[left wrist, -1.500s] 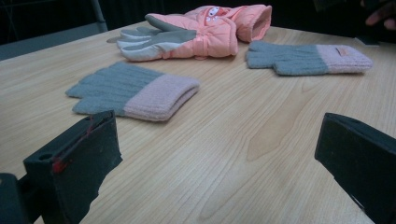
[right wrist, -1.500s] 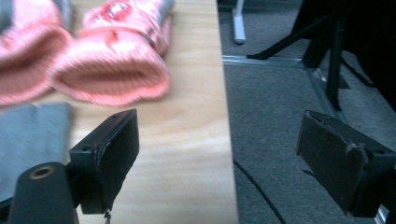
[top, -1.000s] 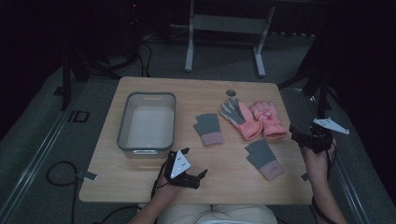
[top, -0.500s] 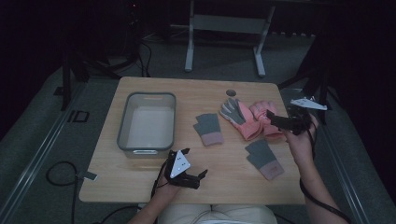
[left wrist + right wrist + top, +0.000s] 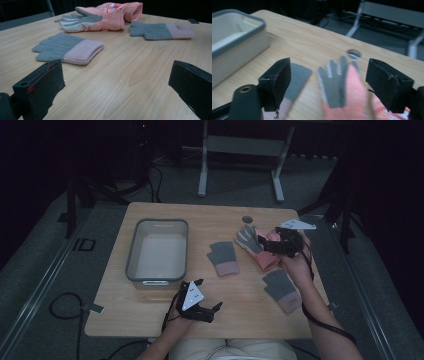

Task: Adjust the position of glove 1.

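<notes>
The right gripper [image 5: 265, 244] hangs over the pink padded winter gloves with grey palms [image 5: 260, 247], its 2 black jaws apart and just now closing a little; in the right gripper view the grey fingers of 1 pink glove [image 5: 340, 85] lie between the jaws, and the pads do not press on it. There are 2 of these pink gloves, lying together near the right side of the light wooden table [image 5: 210, 220], 1 partly on the other, as the left gripper view shows [image 5: 102, 17].

The left gripper [image 5: 212, 309] rests low at the table's near edge, its 2 jaws wide apart with only bare wood between them.

Beyond the pink pair lie 2 grey knitted fingerless gloves with pale pink cuffs. 1 knitted glove [image 5: 223, 258] lies just left of the pink gloves, near the table's middle; the other knitted glove [image 5: 281, 290] lies nearer the person, beside the right forearm. The 2 are well apart and neither touches the pink gloves.

Farther left stands 1 rectangular white plastic tub with a grey rim [image 5: 134, 255], nothing visible inside it. 1 small round dark hole [image 5: 247, 219] sits in the tabletop just behind the pink gloves. In total: 4 gloves, 1 tub, 2 grippers.
</notes>
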Demonstrator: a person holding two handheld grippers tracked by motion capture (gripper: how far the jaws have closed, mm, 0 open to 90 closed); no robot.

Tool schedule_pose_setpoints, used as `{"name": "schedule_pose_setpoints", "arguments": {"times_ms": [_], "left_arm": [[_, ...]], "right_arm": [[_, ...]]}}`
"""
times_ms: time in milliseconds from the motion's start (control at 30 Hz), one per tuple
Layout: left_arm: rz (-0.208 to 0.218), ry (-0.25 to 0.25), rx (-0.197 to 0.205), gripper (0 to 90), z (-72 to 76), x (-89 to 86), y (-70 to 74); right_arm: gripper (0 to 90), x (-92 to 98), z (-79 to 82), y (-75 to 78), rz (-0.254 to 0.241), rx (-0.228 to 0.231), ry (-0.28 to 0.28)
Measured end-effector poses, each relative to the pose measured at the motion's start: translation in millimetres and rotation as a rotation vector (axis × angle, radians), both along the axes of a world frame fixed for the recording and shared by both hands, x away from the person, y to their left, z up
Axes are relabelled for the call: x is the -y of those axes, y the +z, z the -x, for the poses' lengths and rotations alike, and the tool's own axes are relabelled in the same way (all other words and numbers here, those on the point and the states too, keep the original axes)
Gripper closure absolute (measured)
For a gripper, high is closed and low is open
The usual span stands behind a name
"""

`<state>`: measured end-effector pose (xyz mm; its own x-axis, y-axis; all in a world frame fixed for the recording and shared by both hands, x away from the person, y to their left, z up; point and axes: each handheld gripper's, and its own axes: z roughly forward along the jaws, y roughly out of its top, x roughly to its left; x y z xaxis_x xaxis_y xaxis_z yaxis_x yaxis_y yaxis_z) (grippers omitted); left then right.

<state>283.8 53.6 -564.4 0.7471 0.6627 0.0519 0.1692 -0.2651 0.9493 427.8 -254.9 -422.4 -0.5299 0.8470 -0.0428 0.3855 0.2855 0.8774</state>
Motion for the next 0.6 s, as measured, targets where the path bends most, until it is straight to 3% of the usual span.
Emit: {"name": "schedule_pose_setpoints", "arguments": {"times_ms": [167,333,533,600], "left_arm": [[-0.002,-0.001,0.001,0.0,0.3,0.2,0.0],[0.0,-0.003,0.001,0.0,0.2,-0.1,0.0],[-0.004,-0.004,0.004,0.0,0.3,-0.1,0.0],[0.0,-0.003,0.002,0.0,0.4,0.1,-0.1]], "right_arm": [[28.5,-23.3,-6.7,-10.3,0.018,-0.01,0.063],[38.8,-51.1,-19.0,-29.1,0.031,-0.049,0.139],[44.2,-69.4,-25.8,-46.6,0.051,-0.074,0.169],[48.5,-79.4,-31.3,-58.2,0.066,-0.109,0.186]]}}
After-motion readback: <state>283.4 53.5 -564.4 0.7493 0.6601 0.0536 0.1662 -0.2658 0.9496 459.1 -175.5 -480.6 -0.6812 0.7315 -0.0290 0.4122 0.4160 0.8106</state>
